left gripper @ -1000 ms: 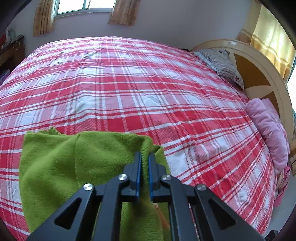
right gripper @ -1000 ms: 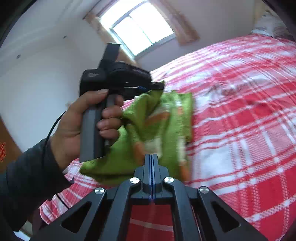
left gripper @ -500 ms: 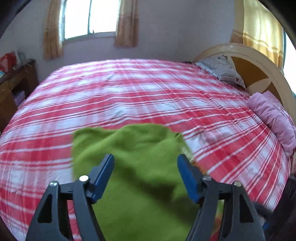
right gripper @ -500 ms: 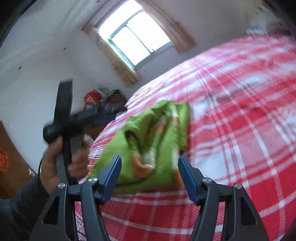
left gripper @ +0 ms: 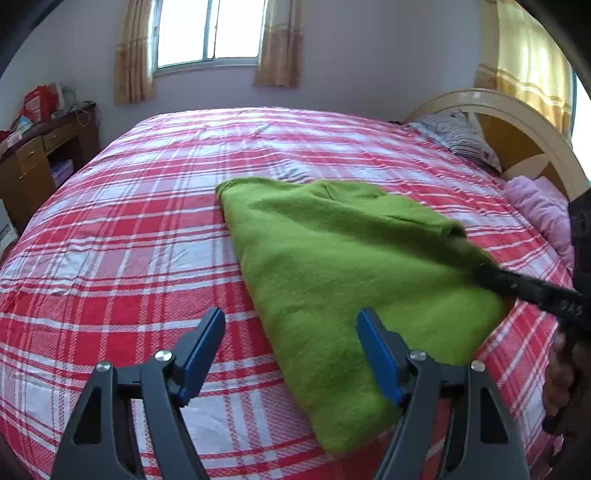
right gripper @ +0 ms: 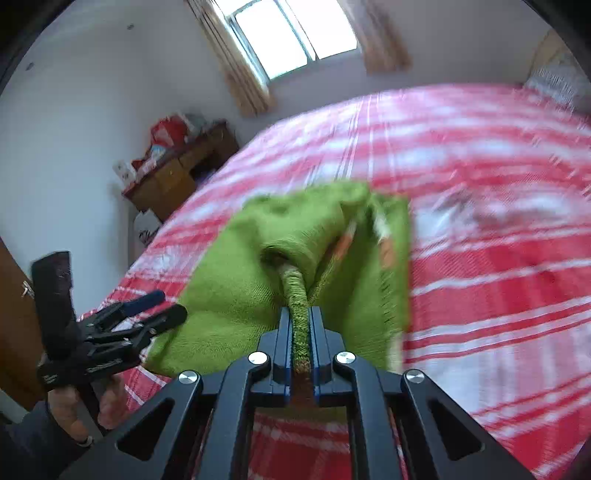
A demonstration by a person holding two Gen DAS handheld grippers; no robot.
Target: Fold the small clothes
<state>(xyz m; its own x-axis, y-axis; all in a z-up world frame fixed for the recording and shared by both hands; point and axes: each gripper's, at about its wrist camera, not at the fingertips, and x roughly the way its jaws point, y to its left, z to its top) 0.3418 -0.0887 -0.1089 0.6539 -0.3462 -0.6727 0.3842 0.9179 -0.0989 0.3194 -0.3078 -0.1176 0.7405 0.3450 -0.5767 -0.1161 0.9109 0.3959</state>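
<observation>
Green cloth (left gripper: 354, 266) lies folded on the red-and-white plaid bedspread (left gripper: 122, 236), spreading out ahead of the left gripper (left gripper: 291, 354) and reaching under its right finger. That gripper's two blue-padded fingers (left gripper: 201, 354) stand wide apart with nothing between them; the left finger hangs over bare bedspread, the right one over the near part of the cloth. Past the right finger, a dark, blurred bar crosses the cloth's right edge. In the right wrist view, the right gripper (right gripper: 300, 325) has its fingers pressed tight on a rolled edge of the cloth (right gripper: 258, 258), which rises from between the pads and runs forward into the bunched fabric; orange and white patches show in the cloth's inner folds just beyond the fingertips, to their right. Off to the left of those fingers, a hand (right gripper: 74, 402) holds the left gripper (right gripper: 155, 308) beside the cloth's left corner, its fingers spread. Beyond the cloth stand a wooden desk (right gripper: 177, 173) against the wall and a curtained window (left gripper: 207, 33). To the right of the left gripper's fingers, a pink pillow (left gripper: 539, 210) lies by the curved headboard (left gripper: 524, 118).
</observation>
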